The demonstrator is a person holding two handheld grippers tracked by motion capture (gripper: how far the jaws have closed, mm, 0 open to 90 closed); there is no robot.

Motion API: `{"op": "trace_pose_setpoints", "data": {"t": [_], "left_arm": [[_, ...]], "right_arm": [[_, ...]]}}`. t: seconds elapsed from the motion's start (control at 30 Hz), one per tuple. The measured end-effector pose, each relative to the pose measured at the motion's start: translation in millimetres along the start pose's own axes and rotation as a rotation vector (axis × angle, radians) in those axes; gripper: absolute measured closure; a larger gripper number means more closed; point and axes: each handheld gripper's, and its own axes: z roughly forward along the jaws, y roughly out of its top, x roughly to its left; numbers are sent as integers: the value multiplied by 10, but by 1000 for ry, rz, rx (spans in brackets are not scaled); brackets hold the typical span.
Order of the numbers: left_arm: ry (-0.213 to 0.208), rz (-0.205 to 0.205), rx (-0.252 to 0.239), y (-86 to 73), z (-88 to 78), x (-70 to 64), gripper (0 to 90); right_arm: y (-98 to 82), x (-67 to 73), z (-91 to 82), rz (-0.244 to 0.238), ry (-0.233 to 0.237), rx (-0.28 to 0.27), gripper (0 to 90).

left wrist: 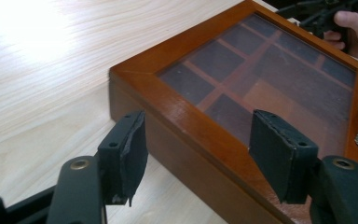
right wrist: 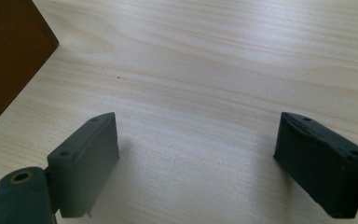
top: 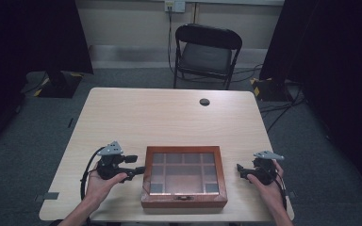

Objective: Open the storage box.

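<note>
A brown wooden box (top: 184, 203) with a glass lid over several compartments lies shut near the table's front edge, its metal latch (top: 184, 197) facing the person. My left gripper (top: 139, 170) is open at the box's left side, just beside it. In the left gripper view the jaws of my left gripper (left wrist: 198, 123) straddle the box (left wrist: 168, 100) at its near edge, touching nothing. My right gripper (top: 240, 168) is open a short way right of the box. In its own view my right gripper (right wrist: 196, 121) is over bare table, with the box's side (right wrist: 4, 60) at the upper left.
The light wooden table (top: 160, 117) has a dark cable hole (top: 204, 101) toward the back. A black folding chair (top: 207, 52) stands behind the table. Dark curtains and stand bases flank both sides. The person's other hand (left wrist: 354, 23) is at the top right of the left gripper view.
</note>
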Motion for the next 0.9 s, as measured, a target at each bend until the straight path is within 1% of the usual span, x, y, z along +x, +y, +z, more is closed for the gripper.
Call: {"op": "trace_pose_setpoints", "data": {"t": [0.1,0.13,0.2,0.23,0.33,0.37,0.4,0.47,0.5,0.57,0.6,0.67,0.77,0.83,0.87,0.9], "left_arm": [[-32,20,10,21,39,-48,376],[-40,20,12,26,48,-65,380],[-68,31,17,52,78,-113,390],[-76,37,19,64,88,-133,409],[-100,67,12,130,146,-245,413],[-107,85,14,160,171,-291,413],[-107,85,14,160,171,-291,413],[-133,91,17,200,215,-340,413],[-136,91,17,212,229,-358,413],[-173,65,14,247,272,-387,413],[-186,59,18,281,298,-406,413],[-180,95,25,357,332,-462,413],[-199,112,20,441,372,-515,415],[-197,137,30,486,414,-565,417],[-207,141,34,502,437,-587,418],[-205,143,40,513,460,-613,419]], "right_arm": [[2,0,2,0,0,0,125],[3,1,2,0,0,1,125],[3,0,3,0,0,0,125],[3,0,4,-1,1,0,125],[4,0,4,-1,1,0,125],[4,0,4,0,0,0,125],[4,0,5,-1,1,0,125],[4,0,4,0,0,1,125],[4,0,4,0,0,0,125],[4,0,4,0,0,1,125],[4,0,4,0,0,0,125],[5,0,5,0,0,0,125],[5,0,5,0,1,0,125],[5,0,6,-1,1,0,125],[6,0,5,-1,1,0,125],[5,0,5,-1,0,0,125]]}}
